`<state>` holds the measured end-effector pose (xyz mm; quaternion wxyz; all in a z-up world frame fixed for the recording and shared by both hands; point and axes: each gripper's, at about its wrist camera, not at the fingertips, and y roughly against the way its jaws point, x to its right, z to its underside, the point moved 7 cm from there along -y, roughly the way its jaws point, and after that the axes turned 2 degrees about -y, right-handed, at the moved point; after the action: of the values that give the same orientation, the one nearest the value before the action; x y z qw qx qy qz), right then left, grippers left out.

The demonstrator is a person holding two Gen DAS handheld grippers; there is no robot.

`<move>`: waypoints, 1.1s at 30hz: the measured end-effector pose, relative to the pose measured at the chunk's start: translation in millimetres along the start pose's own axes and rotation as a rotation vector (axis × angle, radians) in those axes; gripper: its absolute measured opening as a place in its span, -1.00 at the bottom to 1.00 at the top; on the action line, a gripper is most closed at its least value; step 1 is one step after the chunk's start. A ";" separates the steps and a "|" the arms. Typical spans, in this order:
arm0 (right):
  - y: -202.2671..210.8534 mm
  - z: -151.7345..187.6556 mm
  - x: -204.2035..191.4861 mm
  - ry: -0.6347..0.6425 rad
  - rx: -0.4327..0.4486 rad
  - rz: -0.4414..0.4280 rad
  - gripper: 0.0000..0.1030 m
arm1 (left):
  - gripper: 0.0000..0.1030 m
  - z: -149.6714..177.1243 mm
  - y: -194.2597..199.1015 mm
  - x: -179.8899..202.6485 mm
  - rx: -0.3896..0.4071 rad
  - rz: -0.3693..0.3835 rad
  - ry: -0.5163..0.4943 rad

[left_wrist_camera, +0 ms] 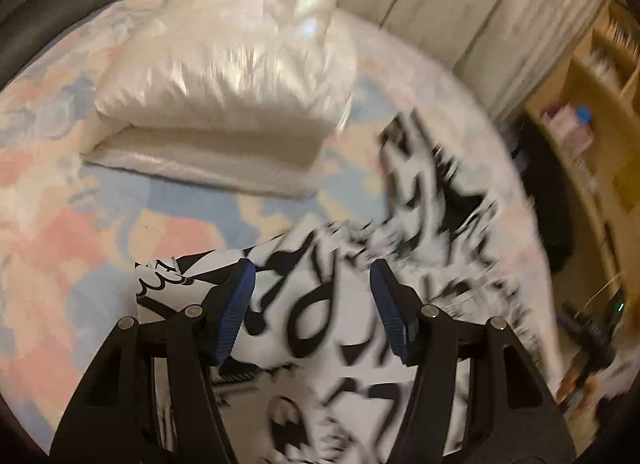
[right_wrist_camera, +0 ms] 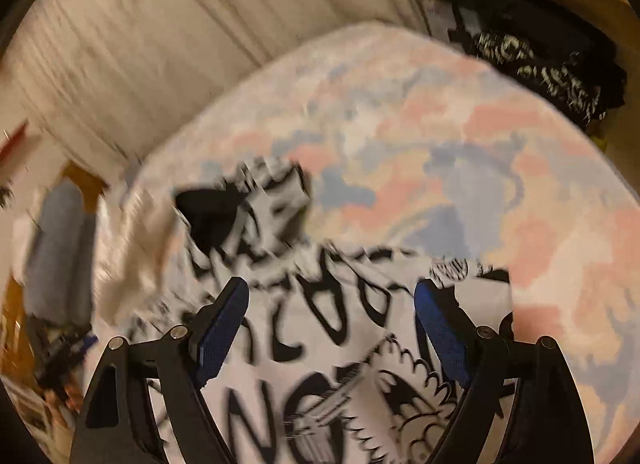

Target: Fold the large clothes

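Note:
A large white garment with bold black lettering (left_wrist_camera: pixel 424 224) lies rumpled on the pastel bedspread (left_wrist_camera: pixel 80 248), and both pictures are blurred. My left gripper (left_wrist_camera: pixel 311 268) hovers over it with its blue pads (left_wrist_camera: pixel 236 316) apart and printed cloth showing between them, not pinched. In the right wrist view the same garment (right_wrist_camera: pixel 320 348) fills the lower middle, one part bunched up at the left with a dark opening. My right gripper (right_wrist_camera: pixel 331 284) stands wide open above it, its pads (right_wrist_camera: pixel 440 340) clear of the cloth.
A folded white quilt in shiny wrapping (left_wrist_camera: pixel 232 76) sits on the bed beyond the garment. A pale curtain (right_wrist_camera: pixel 160 44) hangs behind the bed. Wooden shelves (left_wrist_camera: pixel 592 112) stand off the bed's edge. A dark patterned heap of clothes (right_wrist_camera: pixel 540 60) lies past the bedspread (right_wrist_camera: pixel 480 168).

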<state>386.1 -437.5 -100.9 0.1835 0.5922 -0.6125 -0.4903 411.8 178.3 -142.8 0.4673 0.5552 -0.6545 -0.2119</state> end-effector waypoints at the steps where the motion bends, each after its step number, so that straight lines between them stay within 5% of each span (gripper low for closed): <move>1: -15.7 -0.5 1.4 0.026 -0.015 0.020 0.68 | 0.10 2.3 -7.5 -1.6 -0.017 -0.008 -0.016; 9: -114.6 6.7 4.3 0.204 -0.124 0.129 0.60 | 0.10 31.8 -75.0 -5.5 -0.126 -0.072 -0.203; 12: -144.7 14.3 3.4 0.228 -0.176 0.111 0.14 | -0.03 37.8 -89.6 -7.4 -0.129 -0.073 -0.218; 16: -147.4 19.9 -6.3 0.265 -0.108 0.119 -0.83 | -0.83 34.2 -85.4 -2.5 -0.065 -0.102 -0.228; 24: -72.3 5.1 -7.0 0.187 0.157 0.107 -0.89 | -0.91 13.2 -46.1 35.7 0.108 -0.104 -0.312; 28: -98.1 -0.7 -0.2 0.179 0.099 0.190 -0.89 | -0.91 13.0 -82.5 22.7 0.065 -0.184 -0.285; 30: -128.5 6.6 11.7 0.154 0.014 0.222 -0.89 | -0.90 19.8 -102.9 11.1 0.027 -0.185 -0.250; 33: -139.9 12.4 19.1 0.148 -0.001 0.232 -0.86 | -0.87 23.8 -109.8 2.9 0.032 -0.162 -0.220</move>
<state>448.0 -424.6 -227.7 0.2841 0.5518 -0.6614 -0.4210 449.9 137.6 -240.5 0.3650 0.5871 -0.6582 -0.2982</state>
